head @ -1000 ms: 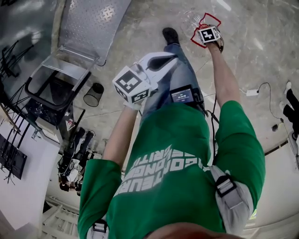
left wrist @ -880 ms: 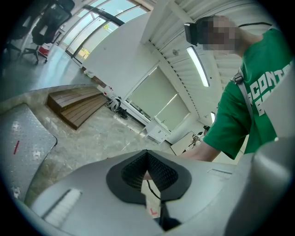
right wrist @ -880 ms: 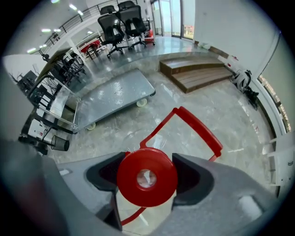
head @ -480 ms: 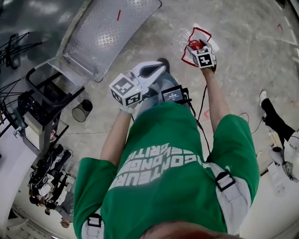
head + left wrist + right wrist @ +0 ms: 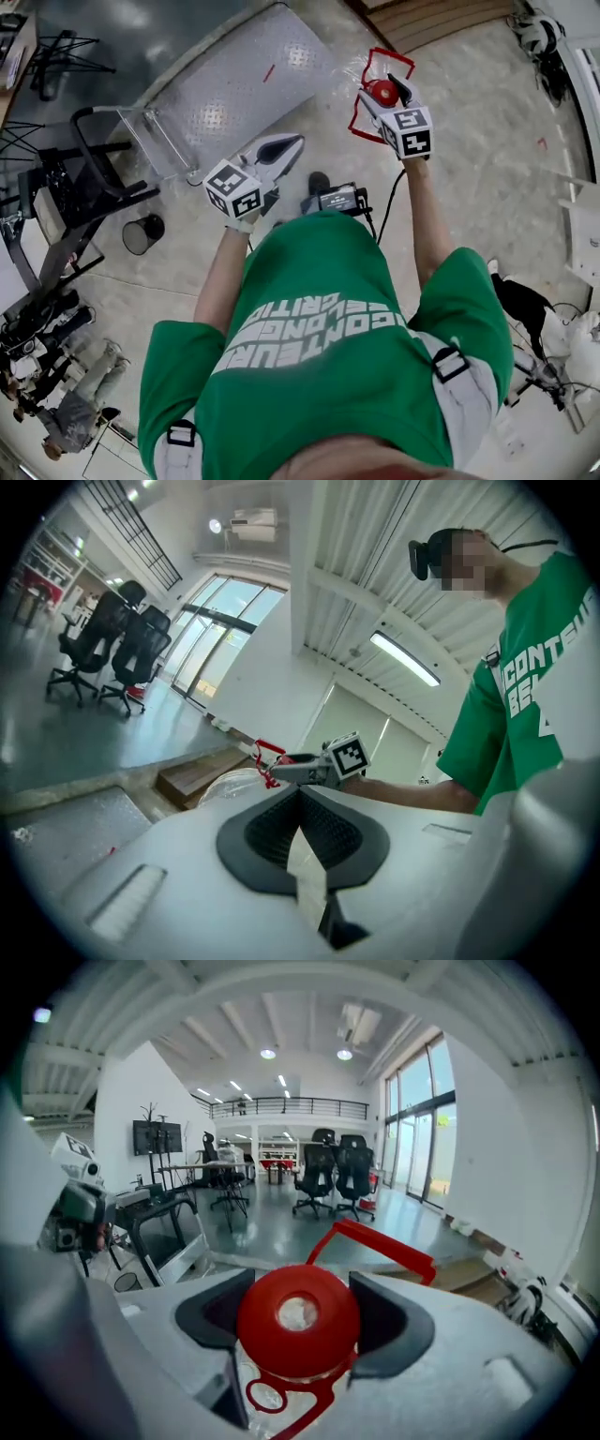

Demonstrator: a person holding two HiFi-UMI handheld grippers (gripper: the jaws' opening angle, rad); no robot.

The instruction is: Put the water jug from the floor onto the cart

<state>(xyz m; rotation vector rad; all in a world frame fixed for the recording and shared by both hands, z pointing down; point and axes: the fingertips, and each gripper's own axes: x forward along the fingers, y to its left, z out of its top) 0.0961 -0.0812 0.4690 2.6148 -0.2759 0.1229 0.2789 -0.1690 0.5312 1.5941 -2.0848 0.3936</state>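
Observation:
The water jug hangs by its red cap (image 5: 382, 92) (image 5: 298, 1321) from my right gripper (image 5: 388, 97) (image 5: 300, 1290), whose jaws are shut on the cap. Its red handle (image 5: 380, 58) (image 5: 377, 1242) sticks up beyond the jaws, and the clear body (image 5: 221, 785) shows faintly below. The cart's metal platform (image 5: 239, 89) lies just left of the jug, with the black push handle (image 5: 89, 150) (image 5: 155, 1225) at its near-left end. My left gripper (image 5: 289, 145) (image 5: 301, 797) is shut on nothing and hovers over the platform's near edge, left of the right gripper (image 5: 314, 768).
A black waste bin (image 5: 142, 233) stands on the floor left of the person. Wooden boards (image 5: 441, 19) lie at the far right. People (image 5: 56, 412) sit at the lower left. Office chairs (image 5: 337, 1177) stand far across the room. A dark frame (image 5: 56, 216) stands beside the cart's handle.
The person has walked toward the cart. The right gripper has carried the jug up beside the platform's right edge. The left gripper has stayed shut and moved along.

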